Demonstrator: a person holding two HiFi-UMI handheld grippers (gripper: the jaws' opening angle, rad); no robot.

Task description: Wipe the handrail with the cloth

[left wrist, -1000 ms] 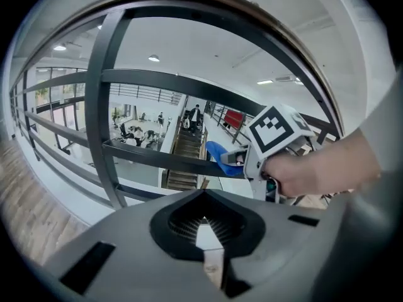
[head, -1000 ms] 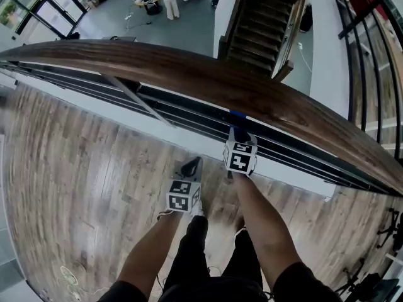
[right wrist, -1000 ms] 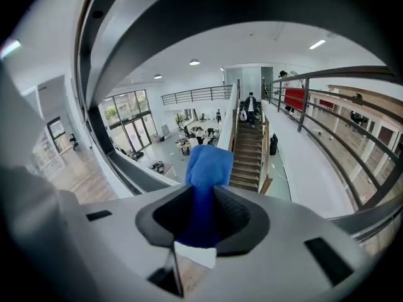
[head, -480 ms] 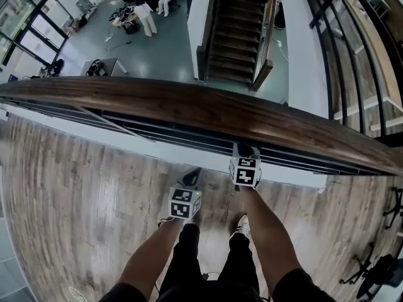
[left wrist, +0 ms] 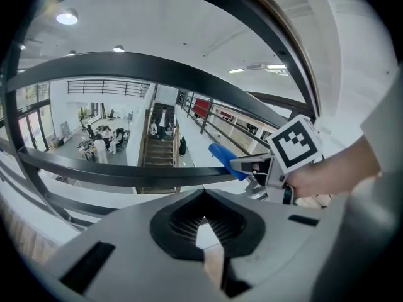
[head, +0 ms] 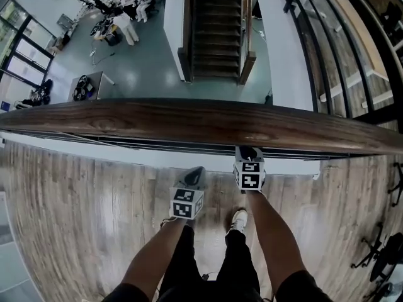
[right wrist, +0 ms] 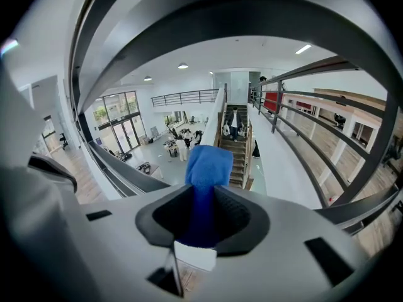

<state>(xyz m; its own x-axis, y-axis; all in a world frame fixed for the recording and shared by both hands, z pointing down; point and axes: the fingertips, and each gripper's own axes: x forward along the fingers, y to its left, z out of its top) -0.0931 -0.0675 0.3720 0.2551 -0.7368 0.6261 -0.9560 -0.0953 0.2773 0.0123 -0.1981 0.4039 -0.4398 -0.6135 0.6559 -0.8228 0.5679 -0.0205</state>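
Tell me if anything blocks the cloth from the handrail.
Nothing visible does: the blue cloth, pinched in the right gripper, sits right at the wooden handrail's near edge.

Upper gallery of an office atrium: wooden handrail [head: 201, 121], staircase [head: 216, 27], people [head: 130, 25] at tables [head: 88, 85] below.

Head camera looking steeply down over the handrail [head: 189, 121] into the hall [head: 141, 65] below, camera on the left claw [head: 195, 172] peering close through the rail bars [left wrist: 157, 71] at the right claw [left wrist: 243, 163], the right's own camera aiming past its cloth [right wrist: 206, 165], all three sharing the staircase [head: 216, 27].
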